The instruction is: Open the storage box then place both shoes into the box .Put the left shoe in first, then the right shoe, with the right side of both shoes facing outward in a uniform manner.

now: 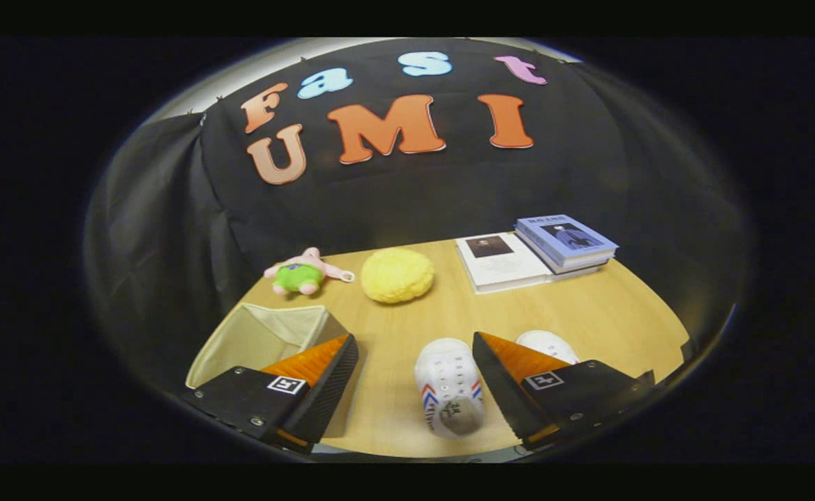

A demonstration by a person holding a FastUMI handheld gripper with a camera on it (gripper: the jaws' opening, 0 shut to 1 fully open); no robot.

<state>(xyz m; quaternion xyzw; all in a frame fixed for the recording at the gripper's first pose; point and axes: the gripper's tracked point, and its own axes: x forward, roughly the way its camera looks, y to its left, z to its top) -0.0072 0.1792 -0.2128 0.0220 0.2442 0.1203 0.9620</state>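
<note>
The claw hangs over the wooden table with its two fingers spread wide apart, and nothing is held between them. A white sneaker with red and blue stripes lies on the tabletop in the gap between the fingers, close to the right finger, toe pointing away from the claw. A second white shoe peeks out just behind the right finger, mostly hidden by it. The beige fabric storage box sits open-topped behind the left finger, which partly covers its near corner. Farther ahead, beyond the fingers, rest a yellow sponge-like ball and a small pink-and-green plush toy, with a stack of books beyond the right finger.
</note>
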